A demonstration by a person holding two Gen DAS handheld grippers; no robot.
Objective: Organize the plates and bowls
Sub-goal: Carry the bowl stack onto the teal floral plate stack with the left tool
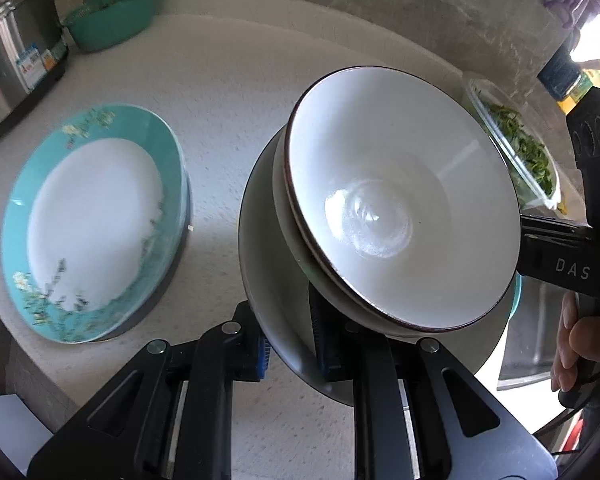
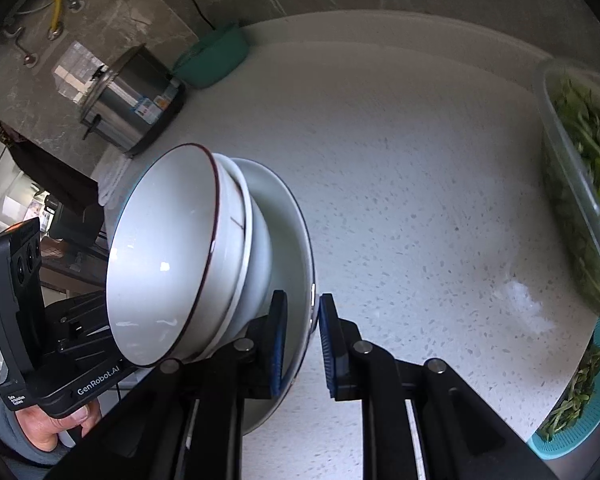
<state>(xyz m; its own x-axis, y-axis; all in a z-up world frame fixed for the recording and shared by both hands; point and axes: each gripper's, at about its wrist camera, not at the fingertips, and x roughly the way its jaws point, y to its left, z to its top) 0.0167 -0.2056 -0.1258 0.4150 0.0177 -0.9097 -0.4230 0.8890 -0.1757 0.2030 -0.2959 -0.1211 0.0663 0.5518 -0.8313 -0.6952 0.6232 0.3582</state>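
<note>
We see the left gripper (image 1: 288, 356) clamped on the near rim of a white plate (image 1: 260, 264) that carries two nested white bowls (image 1: 400, 208), the stack tilted above the tabletop (image 1: 228, 92). The right gripper (image 2: 302, 340) straddles the plate's opposite rim, its pads slightly apart; whether it grips, we cannot tell. A teal floral plate (image 1: 96, 220) lies near the tabletop's left edge.

Left claw (image 1: 288, 354): black linkage arms, blue-padded fingers (image 1: 262, 354) closed on a thin white edge between them. Bare hand (image 2: 56, 428) wraps its handle, seen low and left of the right claw.

Right claw (image 2: 302, 344): same build, blue pads (image 2: 327, 344) either side of that edge, a narrow gap showing at one pad. Bare hand (image 1: 580, 344) grips its handle, right of the left claw.
</note>
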